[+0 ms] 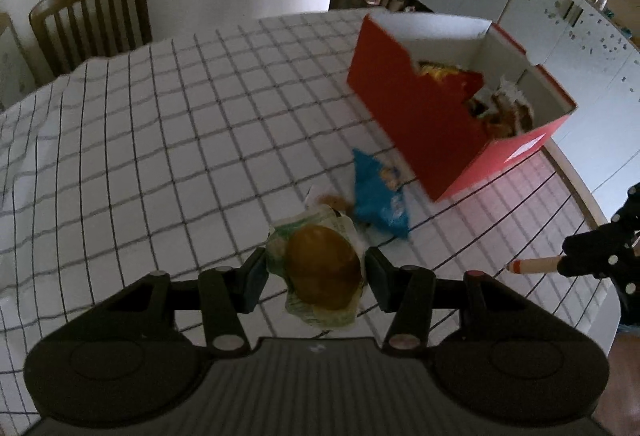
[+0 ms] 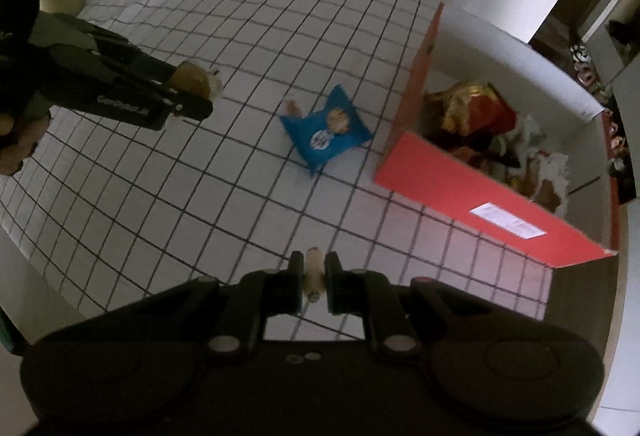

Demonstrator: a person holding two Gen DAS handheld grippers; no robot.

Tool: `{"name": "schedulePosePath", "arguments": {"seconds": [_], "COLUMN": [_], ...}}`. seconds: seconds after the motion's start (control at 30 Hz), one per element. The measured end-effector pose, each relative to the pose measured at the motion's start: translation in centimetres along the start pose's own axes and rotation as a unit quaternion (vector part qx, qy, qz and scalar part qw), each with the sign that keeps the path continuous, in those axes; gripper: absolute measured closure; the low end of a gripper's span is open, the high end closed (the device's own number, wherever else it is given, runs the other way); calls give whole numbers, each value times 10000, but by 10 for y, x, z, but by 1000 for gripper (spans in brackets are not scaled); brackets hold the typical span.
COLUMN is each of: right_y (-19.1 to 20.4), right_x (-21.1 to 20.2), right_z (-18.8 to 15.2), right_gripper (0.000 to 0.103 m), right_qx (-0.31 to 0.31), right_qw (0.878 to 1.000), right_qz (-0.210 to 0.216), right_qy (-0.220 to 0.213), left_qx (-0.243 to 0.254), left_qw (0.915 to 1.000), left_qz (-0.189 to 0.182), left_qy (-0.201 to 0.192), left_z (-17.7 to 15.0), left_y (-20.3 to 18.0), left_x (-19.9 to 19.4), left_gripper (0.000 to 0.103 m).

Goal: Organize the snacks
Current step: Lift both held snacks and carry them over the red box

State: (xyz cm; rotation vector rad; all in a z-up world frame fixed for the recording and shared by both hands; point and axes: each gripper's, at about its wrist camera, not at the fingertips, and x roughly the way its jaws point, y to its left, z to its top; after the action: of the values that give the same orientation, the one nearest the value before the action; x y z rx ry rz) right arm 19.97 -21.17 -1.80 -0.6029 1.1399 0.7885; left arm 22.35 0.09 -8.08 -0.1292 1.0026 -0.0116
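Observation:
My left gripper (image 1: 316, 278) is shut on a wrapped brown bun (image 1: 322, 268) in a clear green-printed packet, held above the checked tablecloth (image 1: 160, 156). From the right wrist view the same gripper (image 2: 200, 92) and its bun (image 2: 196, 82) show at the left. My right gripper (image 2: 313, 276) is shut on a thin beige snack stick (image 2: 313, 272), also seen at the right edge as a stick (image 1: 534, 265) in the left wrist view. A blue snack bag (image 2: 326, 128) lies on the cloth beside the red box (image 2: 472, 196), which holds several snacks. The blue bag (image 1: 380, 196) lies just past the bun.
A small brown snack piece (image 2: 292, 107) lies by the blue bag. A wooden chair (image 1: 90, 16) stands at the far side of the table. White cabinets (image 1: 560, 16) run behind the box. The table edge (image 1: 580, 192) curves close to the box.

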Motion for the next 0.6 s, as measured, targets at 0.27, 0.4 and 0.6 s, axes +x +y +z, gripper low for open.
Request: {"name": "schedulePosePath", "arguments": {"seconds": [0.27,0.4,0.6], "right_y": [-47,-75,-124], "right_x": [-12,-21,-32], "right_z": [10,16,25], "right_gripper": [93,93,93], "right_qx": [-204,-265,-227], "right_qw": [9995,9987,9971], "right_qz": [-101,-181,-325], "right_qy": [-237,-384,-647], "left_qx": [124,238,465], "left_qw": [9995,9989,9976], "left_qz": [57,67,70], "left_qy": [-280,-393,-518], "left_z": [38,64,100], "left_y": [-38,-66,-110], "left_x": [-13,-14,-6], "left_gripper": [51,51,51]}}
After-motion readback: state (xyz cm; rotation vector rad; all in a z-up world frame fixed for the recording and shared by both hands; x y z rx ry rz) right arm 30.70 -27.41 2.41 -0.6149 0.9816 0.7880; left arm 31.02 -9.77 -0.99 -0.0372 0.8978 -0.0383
